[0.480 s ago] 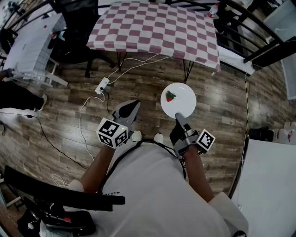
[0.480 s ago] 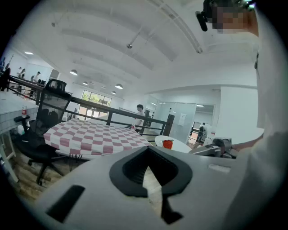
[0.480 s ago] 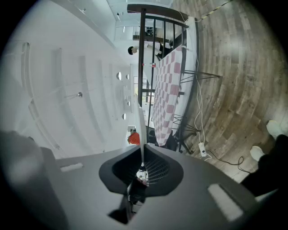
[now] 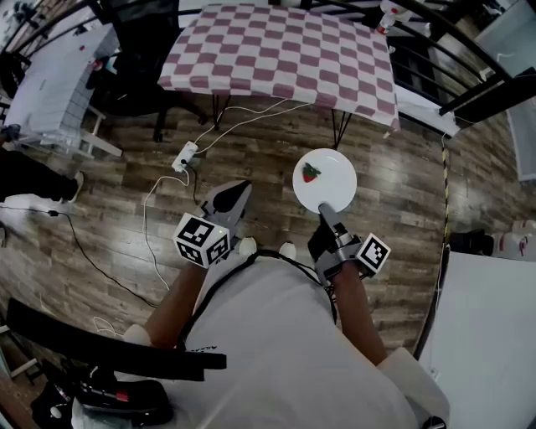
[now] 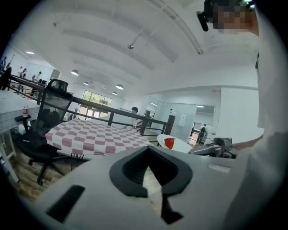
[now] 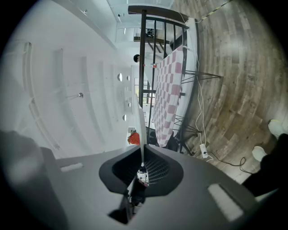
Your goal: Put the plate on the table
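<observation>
Against half a second back, very little has moved: the plate (image 4: 331, 186) has crept only a hair toward the surface (image 4: 276, 50), and both of my arms sit almost where they were. I read that as a slow carry with the setting-down not yet begun. The plate is in the air over the wood floor (image 4: 402, 218), near the closer edge of the checked cloth but well short of being above it. My right tool (image 4: 325, 209) is clamped on the plate's near rim, and in the right gripper view the plate runs edge-on out from between the jaws. A strawberry (image 4: 311, 173) sits on the plate toward its far left side, so I judge I should keep the plate level as I go forward. My left tool (image 4: 235, 198) hangs off to the left with its jaws drawn together on nothing, well apart from the plate. As for writing, I can read none. The cubes on both tools carry only black-and-white square markers. There is a line of small print on my white shirt (image 4: 285, 335) and a label on the bottle (image 4: 387, 17) at the far edge of the surface, both too small to make out.
</observation>
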{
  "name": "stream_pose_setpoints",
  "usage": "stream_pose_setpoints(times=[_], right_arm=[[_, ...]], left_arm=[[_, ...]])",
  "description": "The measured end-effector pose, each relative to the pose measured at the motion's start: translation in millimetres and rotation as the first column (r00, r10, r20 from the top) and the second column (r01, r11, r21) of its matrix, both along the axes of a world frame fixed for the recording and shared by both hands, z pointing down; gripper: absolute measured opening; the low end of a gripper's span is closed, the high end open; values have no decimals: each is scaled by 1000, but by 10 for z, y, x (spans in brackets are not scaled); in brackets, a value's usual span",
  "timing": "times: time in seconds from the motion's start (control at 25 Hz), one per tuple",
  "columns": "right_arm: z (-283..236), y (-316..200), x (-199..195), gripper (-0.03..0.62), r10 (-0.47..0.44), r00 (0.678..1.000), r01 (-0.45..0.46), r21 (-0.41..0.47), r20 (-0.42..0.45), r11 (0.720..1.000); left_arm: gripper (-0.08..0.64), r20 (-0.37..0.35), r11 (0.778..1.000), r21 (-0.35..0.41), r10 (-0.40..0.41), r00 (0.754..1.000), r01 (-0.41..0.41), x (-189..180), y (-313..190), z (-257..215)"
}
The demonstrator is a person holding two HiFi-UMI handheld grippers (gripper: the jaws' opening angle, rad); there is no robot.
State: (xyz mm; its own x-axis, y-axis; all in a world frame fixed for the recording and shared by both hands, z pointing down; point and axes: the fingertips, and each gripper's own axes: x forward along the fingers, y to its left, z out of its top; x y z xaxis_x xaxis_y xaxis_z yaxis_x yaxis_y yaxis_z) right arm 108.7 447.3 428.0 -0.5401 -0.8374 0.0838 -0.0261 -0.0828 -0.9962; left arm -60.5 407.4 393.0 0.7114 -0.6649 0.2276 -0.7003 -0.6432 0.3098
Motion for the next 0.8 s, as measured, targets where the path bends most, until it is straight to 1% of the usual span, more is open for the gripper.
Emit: stream_pose_setpoints(times=[0.48, 0.8], right_arm=[[35, 80, -130, 21, 38, 999, -38, -5, -5, 999], [42, 113, -324, 21, 66, 998, -66, -3, -8, 998]], left_arm=[[5, -13, 1000, 1, 16, 1000, -16, -189, 50, 32], [4, -17, 1000, -5, 23, 1000, -23, -486, 98, 99]])
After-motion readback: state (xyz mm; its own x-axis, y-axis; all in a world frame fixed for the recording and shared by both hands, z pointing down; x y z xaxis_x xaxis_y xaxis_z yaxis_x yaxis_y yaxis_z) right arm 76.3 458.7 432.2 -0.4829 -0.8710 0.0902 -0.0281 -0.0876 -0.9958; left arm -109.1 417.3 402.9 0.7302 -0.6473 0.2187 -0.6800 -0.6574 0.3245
